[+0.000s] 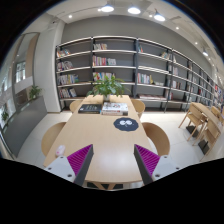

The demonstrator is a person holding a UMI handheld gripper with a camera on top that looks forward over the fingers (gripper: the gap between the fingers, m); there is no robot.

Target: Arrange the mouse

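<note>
A round black mouse mat [125, 124] lies on the far half of a long light wooden table [112, 150]. A small pale mouse seems to sit on it, too small to tell well. My gripper [112, 158] hovers above the near end of the table, well short of the mat. Its two fingers [80, 158] with purple pads are spread wide apart, with only bare tabletop between them.
A potted plant [108, 86], a stack of books [115, 108] and a dark book [90, 108] stand at the table's far end. Wooden chairs [52, 138] line both sides. Bookshelves [130, 65] fill the back wall. Another table with chairs [205, 120] stands to the right.
</note>
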